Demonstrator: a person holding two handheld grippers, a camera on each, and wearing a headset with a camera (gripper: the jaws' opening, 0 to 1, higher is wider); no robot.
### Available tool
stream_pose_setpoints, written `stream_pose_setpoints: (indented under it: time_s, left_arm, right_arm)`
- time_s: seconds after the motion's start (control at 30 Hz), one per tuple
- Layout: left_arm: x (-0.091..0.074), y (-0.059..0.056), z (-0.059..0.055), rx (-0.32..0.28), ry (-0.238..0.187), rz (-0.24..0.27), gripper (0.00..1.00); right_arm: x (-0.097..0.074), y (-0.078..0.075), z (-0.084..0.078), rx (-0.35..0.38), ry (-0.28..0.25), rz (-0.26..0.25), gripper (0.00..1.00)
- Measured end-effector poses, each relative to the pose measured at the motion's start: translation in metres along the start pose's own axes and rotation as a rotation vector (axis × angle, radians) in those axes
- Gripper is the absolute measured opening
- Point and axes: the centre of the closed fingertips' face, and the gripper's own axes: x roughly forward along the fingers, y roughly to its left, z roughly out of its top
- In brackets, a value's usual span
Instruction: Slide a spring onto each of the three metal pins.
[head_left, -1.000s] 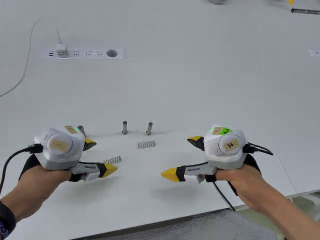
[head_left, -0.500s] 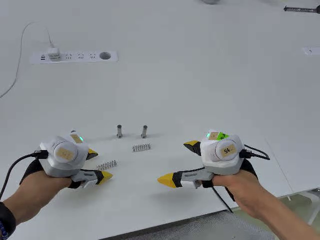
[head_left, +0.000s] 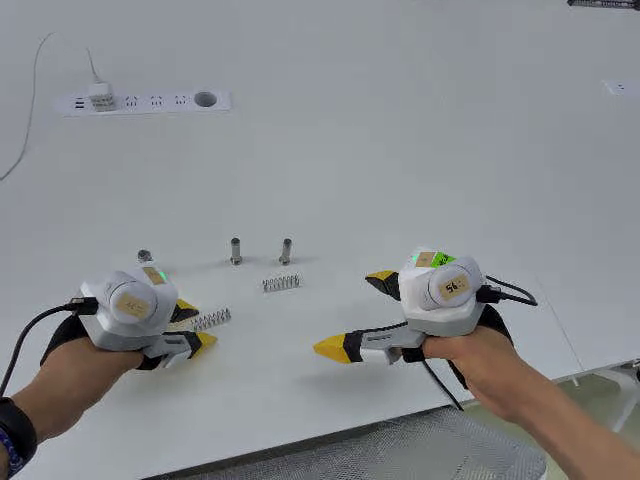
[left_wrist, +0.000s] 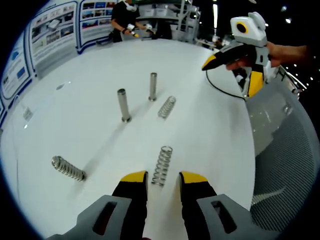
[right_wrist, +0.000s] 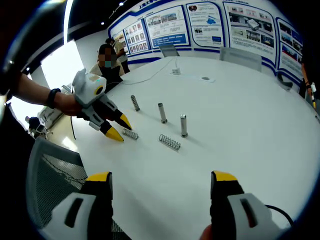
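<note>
Three metal pins stand in a row on a white surface (head_left: 420, 160); the left pin (head_left: 145, 257) already wears a spring, while the middle pin (head_left: 236, 250) and right pin (head_left: 286, 250) are bare; the left gripper (left_wrist: 163, 179) sits low, jaws partly spread astride the near spring (left_wrist: 162, 165) without pinching it, likely lining up a grasp; a second spring (head_left: 281, 283) lies just in front of the bare pins; the right gripper (right_wrist: 161, 177) hovers well apart on the right, jaws spread wide, apparently waiting.

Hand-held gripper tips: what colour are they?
Yellow tips, clearest in the right gripper view.
</note>
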Motion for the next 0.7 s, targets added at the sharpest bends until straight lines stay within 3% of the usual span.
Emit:
stream_pose_setpoints:
  time_s: [0.37,0.7]
  left_arm:
    - [0.0021,0.006,0.0005,0.081,0.023,0.053,0.14]
    - [-0.0002,0.0066,0.0016,0.047,0.043,0.074,0.1]
  right_arm:
    - [-0.0007,-0.0012,-0.0005,0.003,-0.001,-0.002,0.82]
    - [0.0019,0.0071,0.0021,-0.007,-0.002,0.011,0.82]
